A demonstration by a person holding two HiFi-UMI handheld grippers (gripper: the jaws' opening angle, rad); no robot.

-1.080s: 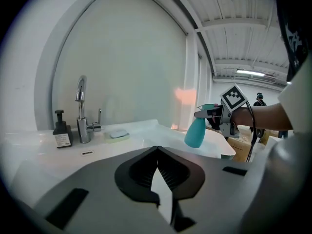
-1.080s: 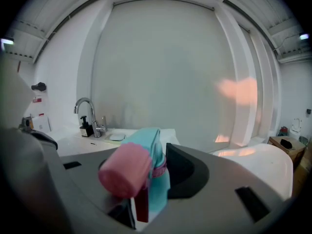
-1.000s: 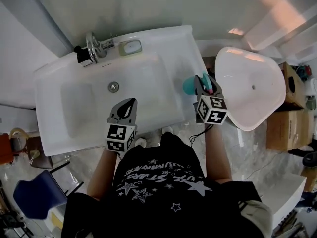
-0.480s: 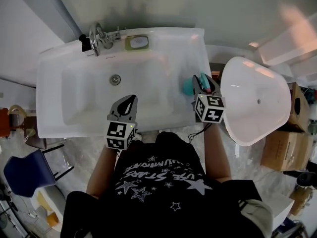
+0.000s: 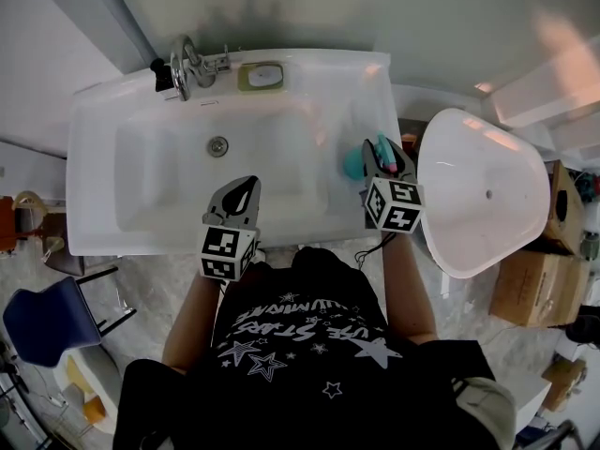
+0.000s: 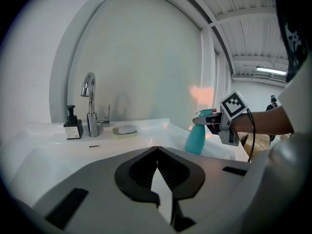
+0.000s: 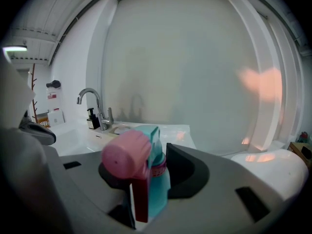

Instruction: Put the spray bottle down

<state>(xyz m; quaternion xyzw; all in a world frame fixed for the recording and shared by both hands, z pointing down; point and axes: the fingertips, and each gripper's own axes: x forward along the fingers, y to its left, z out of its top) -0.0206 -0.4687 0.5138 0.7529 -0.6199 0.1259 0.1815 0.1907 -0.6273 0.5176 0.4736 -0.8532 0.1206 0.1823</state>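
A teal spray bottle (image 5: 354,164) with a pink nozzle (image 7: 127,155) stands upright at the right rim of the white sink (image 5: 94,242). My right gripper (image 5: 382,148) is shut on its neck just under the trigger head, which fills the right gripper view. In the left gripper view the spray bottle (image 6: 196,138) shows with the right gripper (image 6: 209,121) clamped at its top; whether its base rests on the rim I cannot tell. My left gripper (image 5: 246,187) hovers over the sink's front edge, shut, with nothing in it; the left gripper (image 6: 157,150) has its jaws together.
A chrome faucet (image 5: 183,64), a dark soap dispenser (image 5: 161,73) and a soap dish (image 5: 261,76) line the sink's back ledge. A large white basin-shaped object (image 5: 478,190) sits right of the sink. Cardboard boxes (image 5: 525,289) and a blue chair (image 5: 42,326) stand on the floor.
My right gripper has sunk a little with the bottle toward the sink's right rim, then held still. The left gripper has stayed almost where it was.
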